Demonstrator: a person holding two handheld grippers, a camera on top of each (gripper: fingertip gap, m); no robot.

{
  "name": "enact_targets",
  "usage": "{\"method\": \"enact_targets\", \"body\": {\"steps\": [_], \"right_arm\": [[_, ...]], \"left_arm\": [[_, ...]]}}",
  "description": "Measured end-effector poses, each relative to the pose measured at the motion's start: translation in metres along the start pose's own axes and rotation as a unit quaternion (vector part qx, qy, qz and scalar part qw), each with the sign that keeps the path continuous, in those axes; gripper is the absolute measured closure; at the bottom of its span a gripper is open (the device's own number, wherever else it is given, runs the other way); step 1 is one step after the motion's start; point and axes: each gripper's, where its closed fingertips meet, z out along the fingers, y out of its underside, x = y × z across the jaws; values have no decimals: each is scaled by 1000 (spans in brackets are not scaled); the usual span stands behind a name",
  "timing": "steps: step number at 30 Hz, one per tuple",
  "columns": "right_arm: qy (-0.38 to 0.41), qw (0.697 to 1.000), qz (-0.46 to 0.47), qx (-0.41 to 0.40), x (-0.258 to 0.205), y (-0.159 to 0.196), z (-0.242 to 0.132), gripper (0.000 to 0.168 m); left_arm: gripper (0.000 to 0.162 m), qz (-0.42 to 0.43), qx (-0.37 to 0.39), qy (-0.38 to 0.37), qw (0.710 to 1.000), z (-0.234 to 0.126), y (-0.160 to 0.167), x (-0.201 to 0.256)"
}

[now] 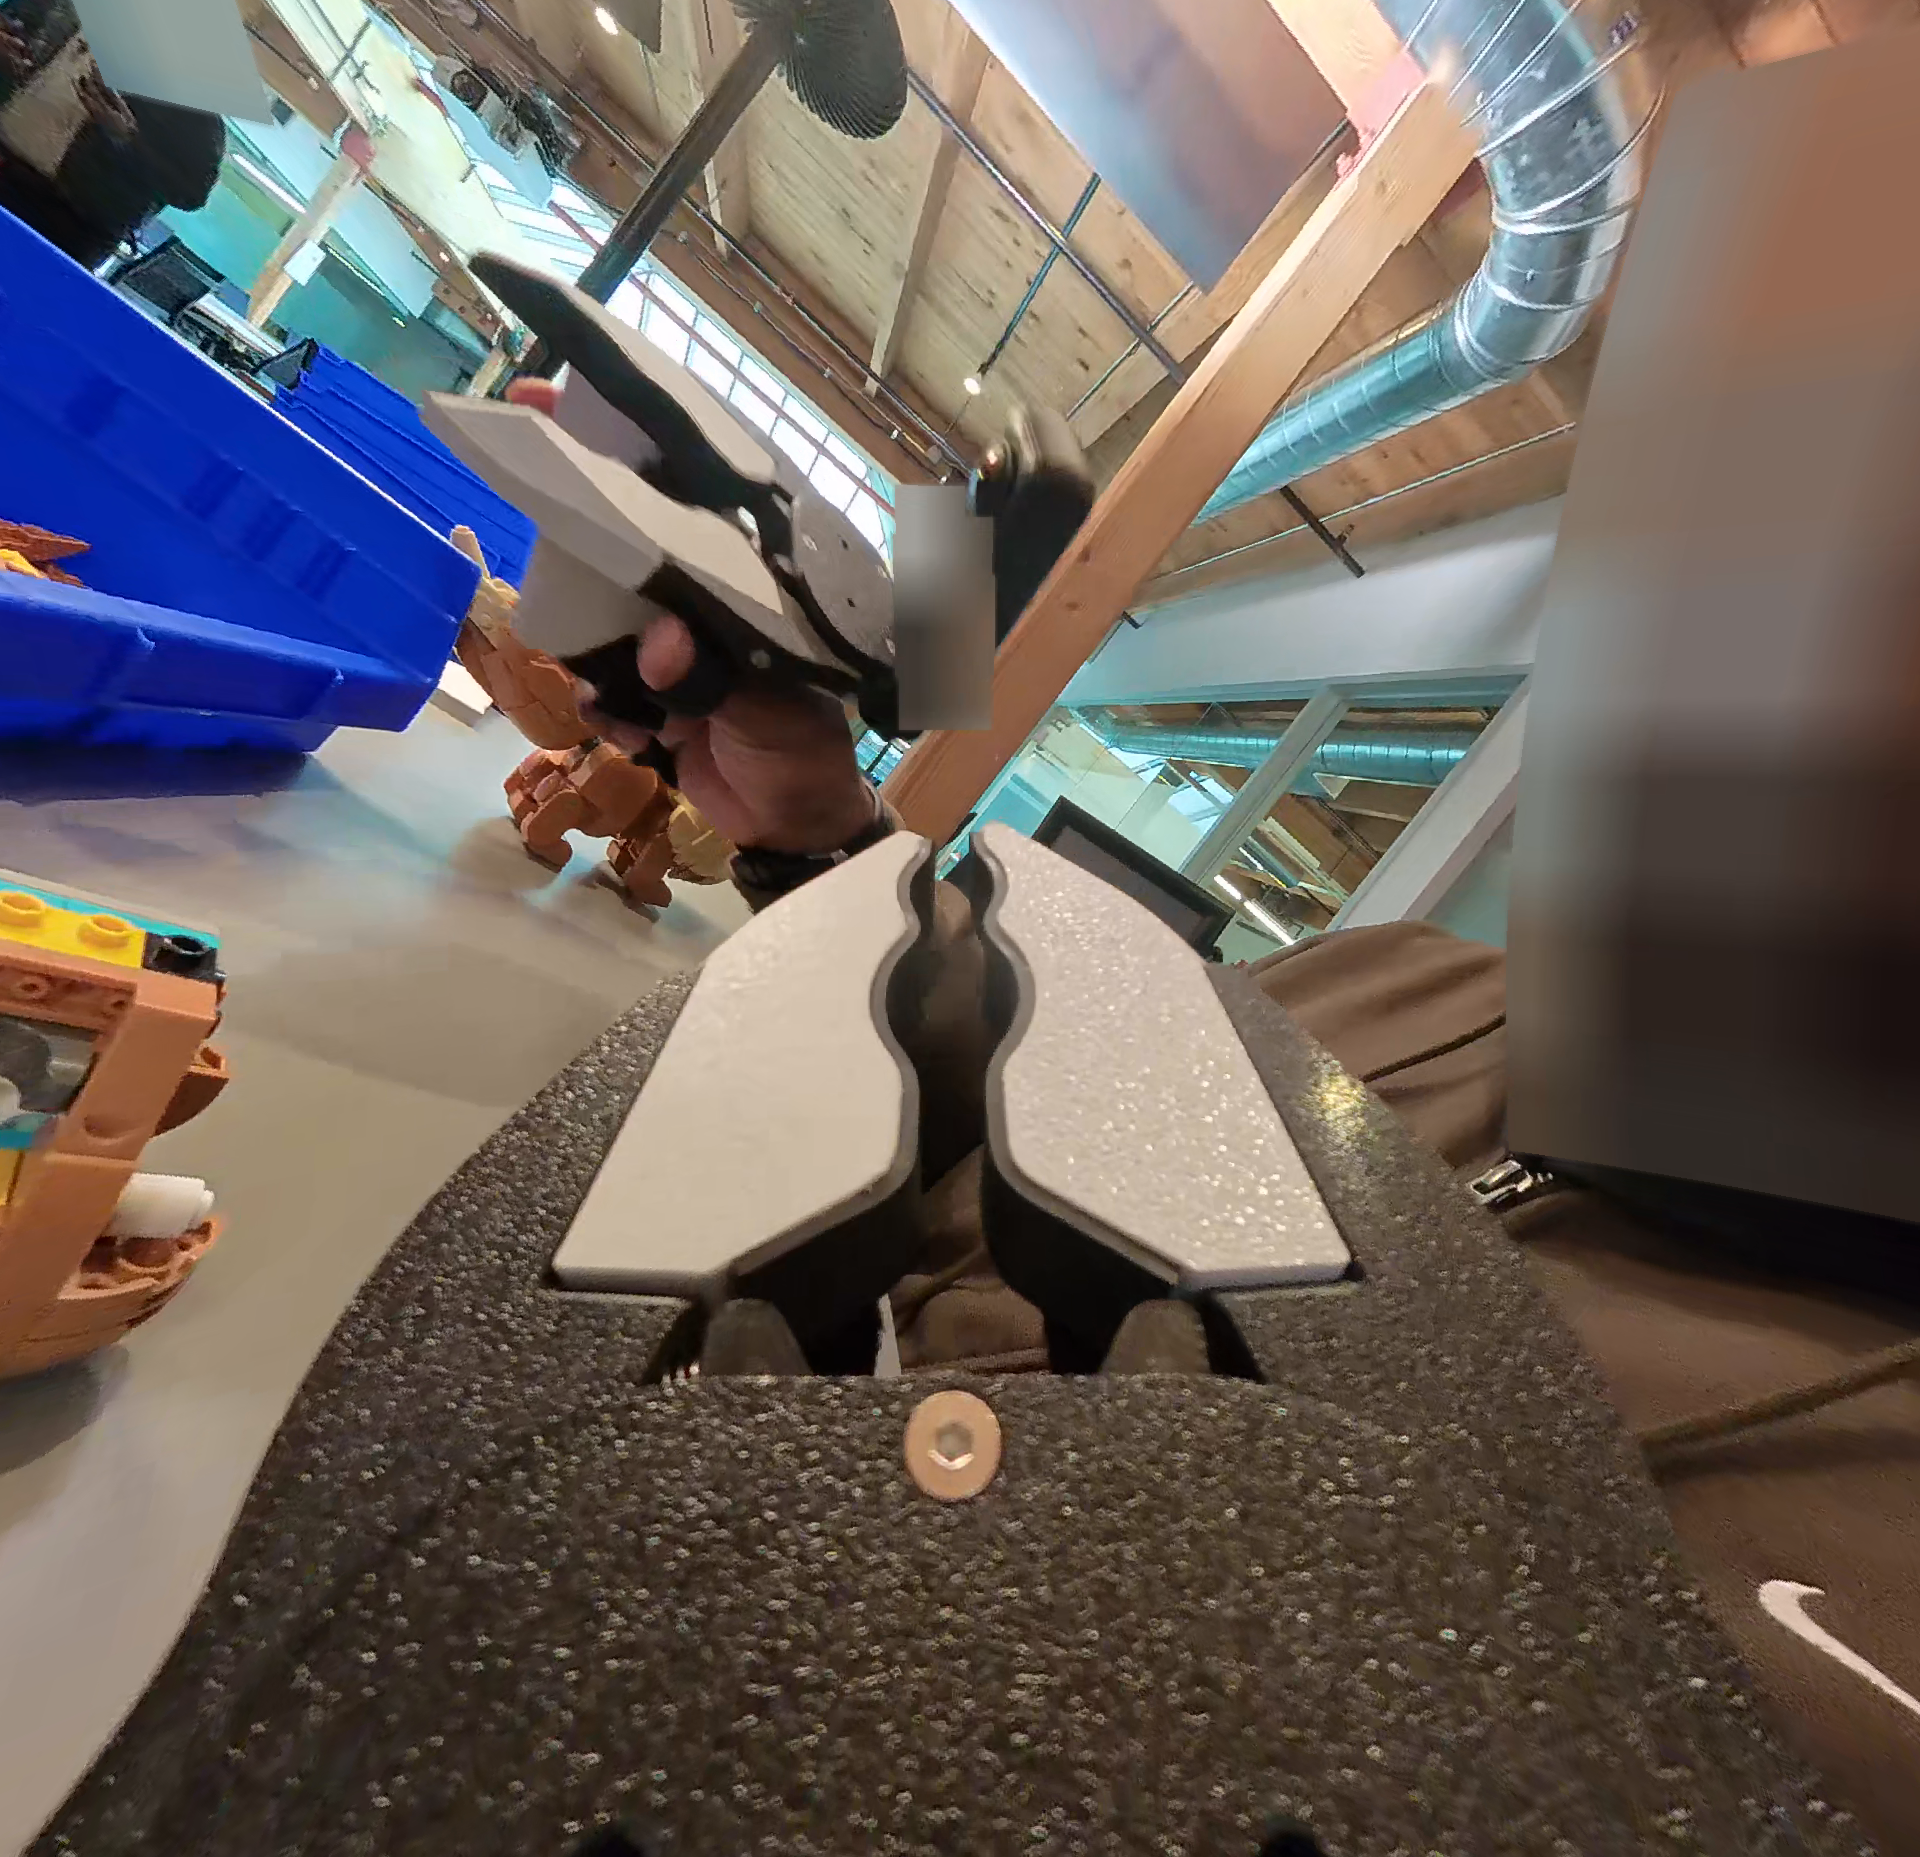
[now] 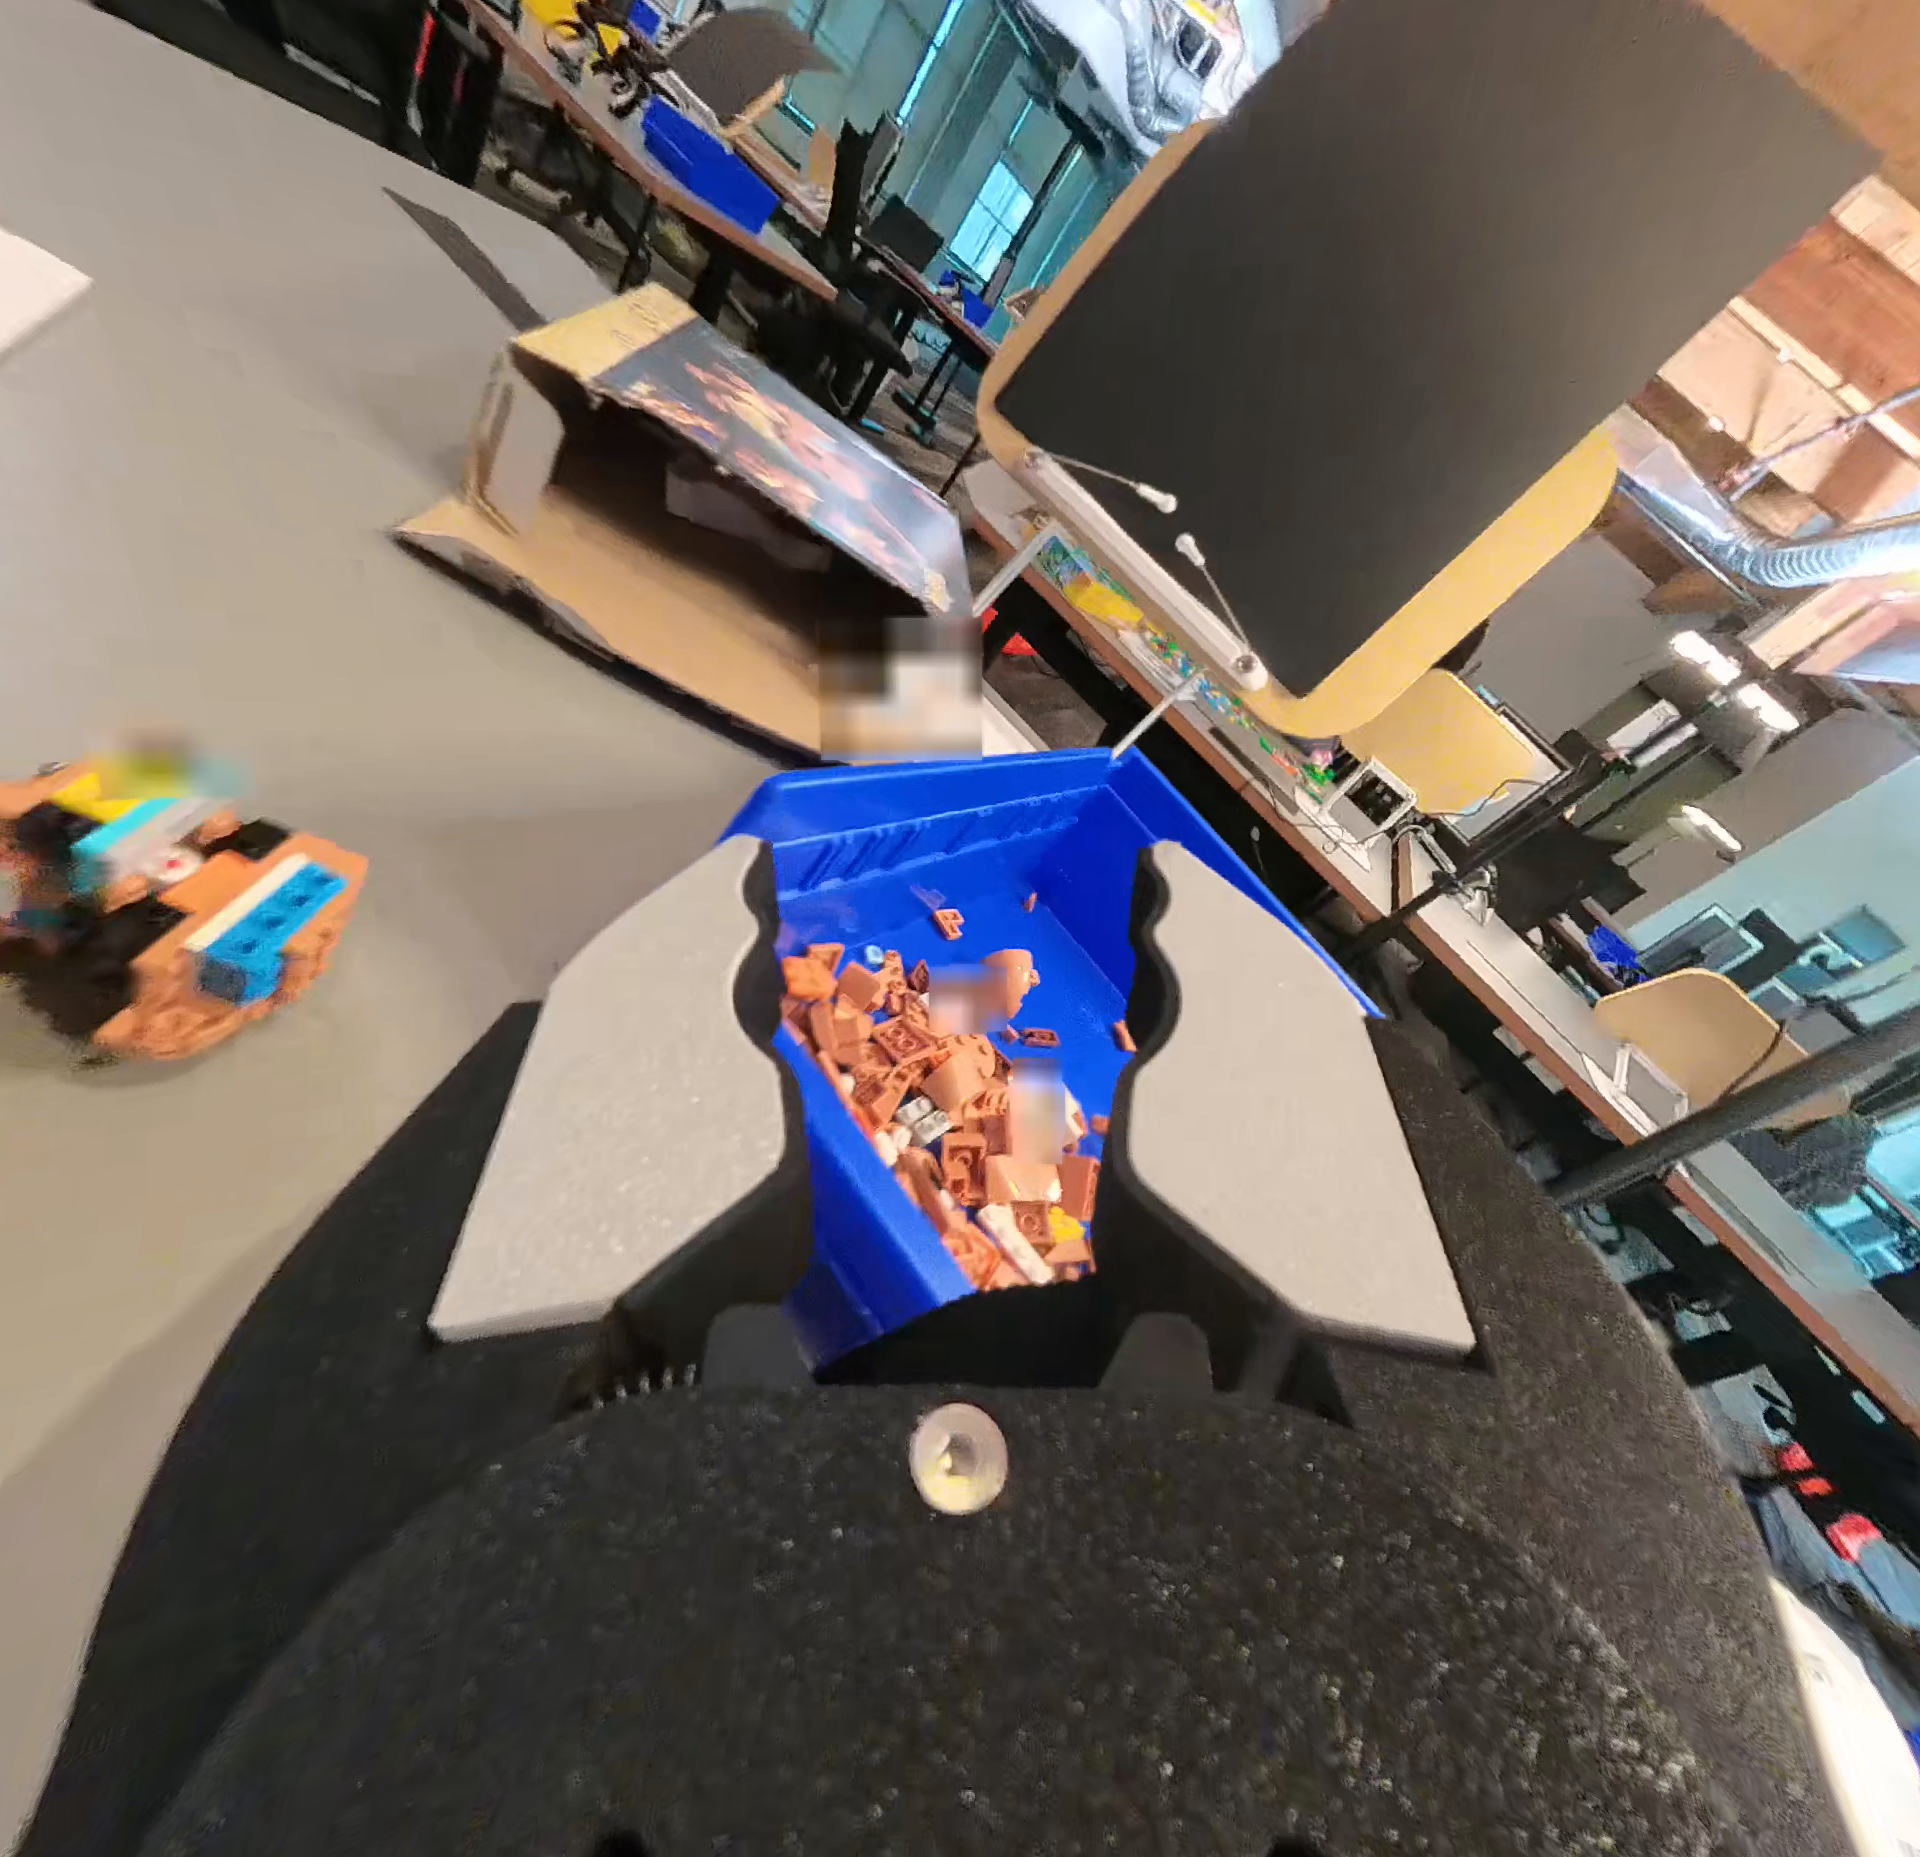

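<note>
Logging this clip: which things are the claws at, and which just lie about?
At the claws: open right claw above blue plastic bin of brown toy bricks; shut left claw, empty.
Lying about: torn cardboard box; multicoloured brick model.

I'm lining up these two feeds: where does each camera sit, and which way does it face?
Left wrist view: on the left claw, tilted up toward the ceiling; the right claw and hand show.
Right wrist view: on the right claw, looking down into the blue bin of bricks.
Shared: grey table, brown brick model.
</note>
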Motion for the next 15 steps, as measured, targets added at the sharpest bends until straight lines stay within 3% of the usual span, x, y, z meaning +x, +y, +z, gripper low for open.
{"method": "enact_targets", "body": {"steps": [4, 7, 9, 11, 15], "right_arm": [[-76, 996, -30, 36, -55, 2, -34, 119], [-138, 987, -77, 24, -106, 13, -54, 121], [-146, 983, -107, 17, -125, 18, -59, 123], [-161, 980, -113, 13, -138, 22, -59, 124], [-183, 978, -103, -1, -149, 29, -56, 124]], "left_arm": [[156, 20, -2, -31, 999, -1, -2, -7], [154, 101, -36, -136, 985, -10, -4, -26], [151, 185, -87, -245, 948, -22, -7, -47], [146, 255, -156, -339, 892, -38, -8, -66], [131, 309, -270, -407, 816, -53, -3, -90]]}}
